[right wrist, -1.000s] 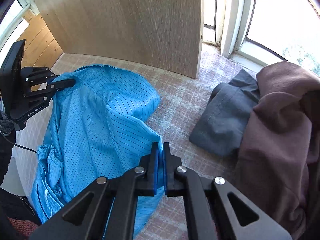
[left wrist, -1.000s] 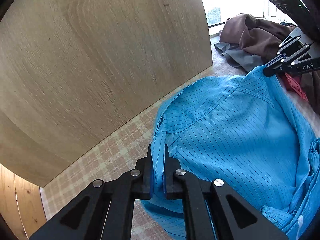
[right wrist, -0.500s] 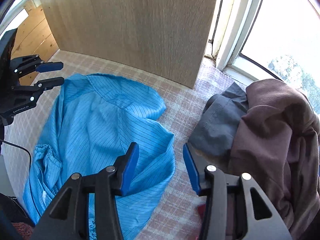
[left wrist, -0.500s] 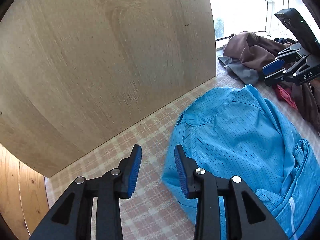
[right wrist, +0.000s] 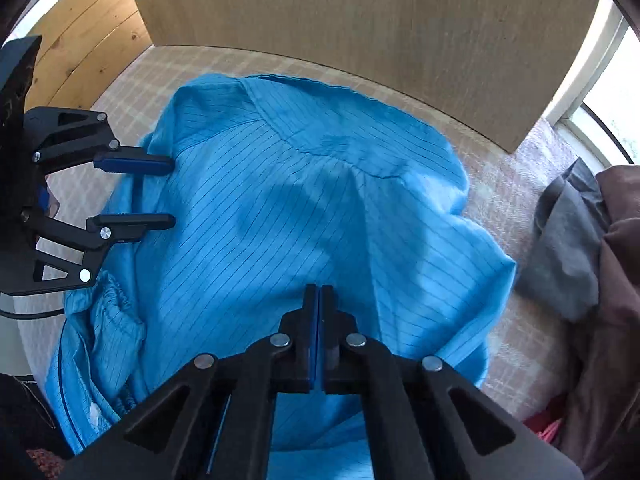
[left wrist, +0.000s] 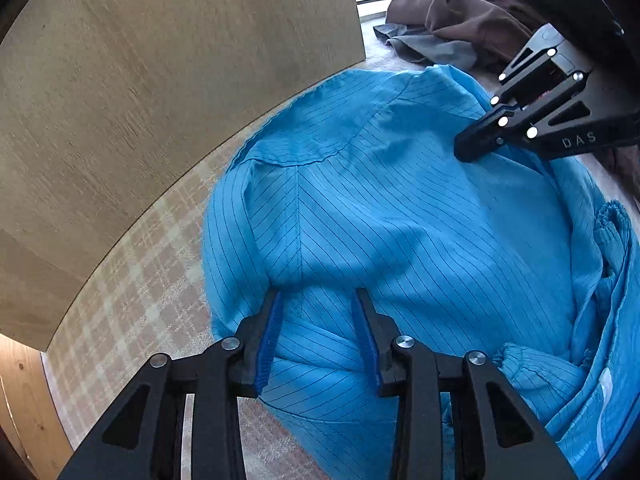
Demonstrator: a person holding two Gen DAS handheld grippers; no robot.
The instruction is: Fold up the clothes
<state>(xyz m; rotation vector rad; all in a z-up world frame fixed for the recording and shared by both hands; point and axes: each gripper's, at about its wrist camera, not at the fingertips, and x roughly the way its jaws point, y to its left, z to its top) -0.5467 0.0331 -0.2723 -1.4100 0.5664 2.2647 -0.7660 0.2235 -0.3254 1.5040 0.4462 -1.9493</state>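
Observation:
A blue pinstriped garment (left wrist: 400,220) lies spread on a plaid cloth, also in the right wrist view (right wrist: 300,208). My left gripper (left wrist: 318,300) is open, its fingers set over a fold near the garment's left side; it shows from the side in the right wrist view (right wrist: 170,192). My right gripper (right wrist: 319,300) is shut on the garment's fabric near the middle-right; in the left wrist view (left wrist: 466,150) its tips press the cloth.
A wooden panel (left wrist: 160,80) stands upright behind the garment. A pile of brown (right wrist: 616,280) and grey clothes (right wrist: 568,248) lies to the right by a window. The plaid cloth (left wrist: 152,280) covers the surface. Pine boards (right wrist: 92,40) lie at far left.
Both grippers were open above the garment half a second ago. Both have come down onto it; the right one has shut on the fabric, the left stays open.

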